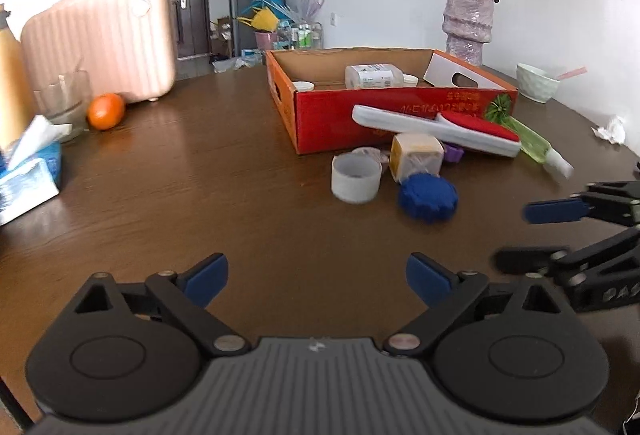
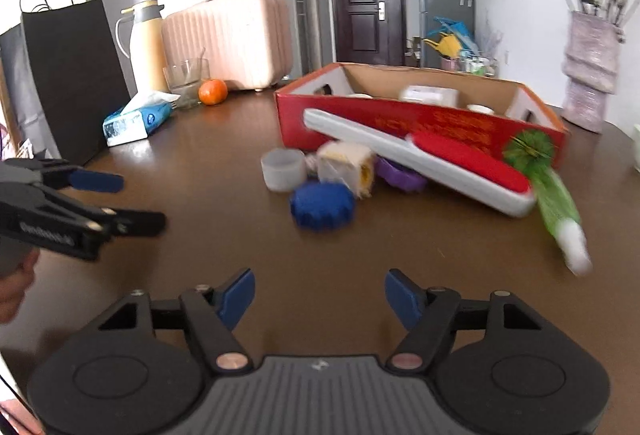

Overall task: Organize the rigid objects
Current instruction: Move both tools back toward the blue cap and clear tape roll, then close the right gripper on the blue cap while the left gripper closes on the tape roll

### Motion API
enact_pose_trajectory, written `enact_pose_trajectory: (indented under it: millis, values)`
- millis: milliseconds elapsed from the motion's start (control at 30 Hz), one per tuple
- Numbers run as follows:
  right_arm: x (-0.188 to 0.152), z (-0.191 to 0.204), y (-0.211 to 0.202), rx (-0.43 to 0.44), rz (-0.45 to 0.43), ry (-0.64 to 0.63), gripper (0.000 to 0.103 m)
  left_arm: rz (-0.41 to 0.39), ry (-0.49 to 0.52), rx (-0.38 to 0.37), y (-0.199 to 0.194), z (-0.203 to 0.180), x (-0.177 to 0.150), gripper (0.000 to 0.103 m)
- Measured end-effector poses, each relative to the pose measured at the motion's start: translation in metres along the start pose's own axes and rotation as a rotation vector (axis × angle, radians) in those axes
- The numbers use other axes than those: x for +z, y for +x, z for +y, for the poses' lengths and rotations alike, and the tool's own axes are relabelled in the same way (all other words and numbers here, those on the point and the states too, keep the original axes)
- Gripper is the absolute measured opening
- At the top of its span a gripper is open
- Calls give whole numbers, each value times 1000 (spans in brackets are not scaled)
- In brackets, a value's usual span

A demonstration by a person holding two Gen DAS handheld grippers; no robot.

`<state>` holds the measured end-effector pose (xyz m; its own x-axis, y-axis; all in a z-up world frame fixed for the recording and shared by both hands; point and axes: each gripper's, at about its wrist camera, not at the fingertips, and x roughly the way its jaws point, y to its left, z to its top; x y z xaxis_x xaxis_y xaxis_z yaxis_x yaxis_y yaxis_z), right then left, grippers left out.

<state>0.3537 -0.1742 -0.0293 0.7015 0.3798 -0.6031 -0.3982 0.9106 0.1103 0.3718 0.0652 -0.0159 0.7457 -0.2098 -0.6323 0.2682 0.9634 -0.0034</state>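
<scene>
The left gripper (image 1: 317, 277) is hanging over bare tabletop with its blue pads spread wide and nothing between them. The right gripper (image 2: 320, 293) is doing the same beside it, its jaws parted a little less and also empty. Neither is touching anything; both are pointing down toward a heap of loose items lying near the middle of the brown table (image 1: 200, 195).

Nearest in that heap is the blue lid (image 1: 428, 197), lying flat, with the white cup (image 1: 355, 177) just beside it on the left. Behind them sits a pale cube-shaped box (image 1: 416, 155), a small purple piece (image 1: 454, 153) tucked against it, and a long white and red brush (image 1: 440, 131) resting tilted across the cube. A green tube (image 1: 540, 149) is lying off to the right. All of these are lying outside the red cardboard box (image 1: 320, 119), just in front of its near wall.

Judging by that, the sorting is only partly done: a white bottle (image 1: 374, 75) and a couple of small white pots are already lying inside the box, while the heap is still waiting.

Open room is generous in front of the heap and to its left. The box wall is crowding the heap from behind, and the brush is overhanging the smaller pieces, so lifting it first looks safest.
</scene>
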Motion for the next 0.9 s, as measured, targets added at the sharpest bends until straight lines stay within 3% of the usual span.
enact_pose_trajectory:
  millis: [233,367,500,600,700,800,900]
  values:
    - [42,0,66,-43,29,-63,63,39,19,-41,51,2,38,89]
    - [45,-5,82,-2,30,-41,53,37,-4,-74,77,-3,49,87]
    - [42,-12,73,-21,36,-88,53,48,-32,-112,96,-13,56,71]
    - [33,-30,56,-93,29,-106,53,50,-39,-111,107,-22,59,65]
    - [22,-55,35,-129,22,-51,53,51,-46,-78,108,-28,59,44]
    - [16,-73,19,-143,15,22,53,52,-112,-98,97,-26,58,43]
    - [14,-74,0,-152,-18,10,53,32,-103,-58,71,-30,53,43]
